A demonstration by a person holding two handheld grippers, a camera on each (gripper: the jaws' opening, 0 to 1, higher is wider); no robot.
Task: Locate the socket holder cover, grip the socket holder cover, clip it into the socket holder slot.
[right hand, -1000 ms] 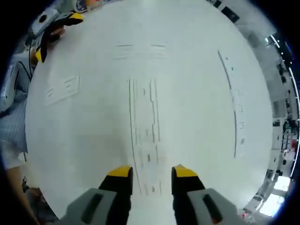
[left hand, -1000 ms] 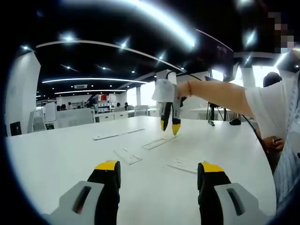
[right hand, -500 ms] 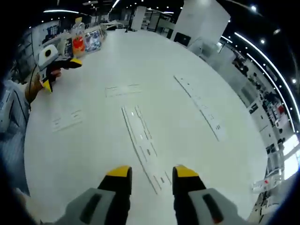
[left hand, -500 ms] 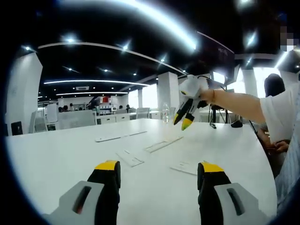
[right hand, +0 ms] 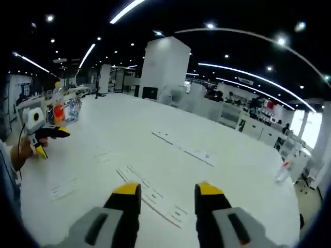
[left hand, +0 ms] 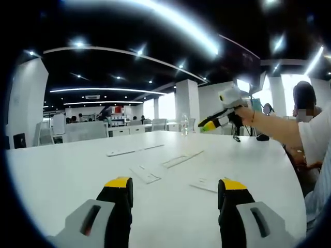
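— Looking along the left gripper [left hand: 175, 192] first, what do you see?

— Its two yellow-tipped jaws stand wide apart with nothing between them. They hang over a big white table [left hand: 62, 170]. Flat white strips lie on it. A long one [left hand: 179, 158] is out in the middle. A short piece [left hand: 143, 173] lies nearer, and another small piece [left hand: 203, 184] sits just past the right jaw. A long thin strip [left hand: 134, 150] lies farther back.

— Which is the socket holder cover?

— I can't tell; all of them are white and small.

— And the other claw?

— The right gripper [left hand: 209, 123] is up in the air on the right, above the table, held by a hand [left hand: 244, 112].

— Now the right gripper view?

— Its jaws [right hand: 164, 190] are open too, holding nothing. The long strip [right hand: 151, 197] lies on the table just ahead of them. Another long strip [right hand: 185, 148] lies farther off. At the left, the left gripper [right hand: 45, 140] is low over the table, near a bottle [right hand: 58, 105].
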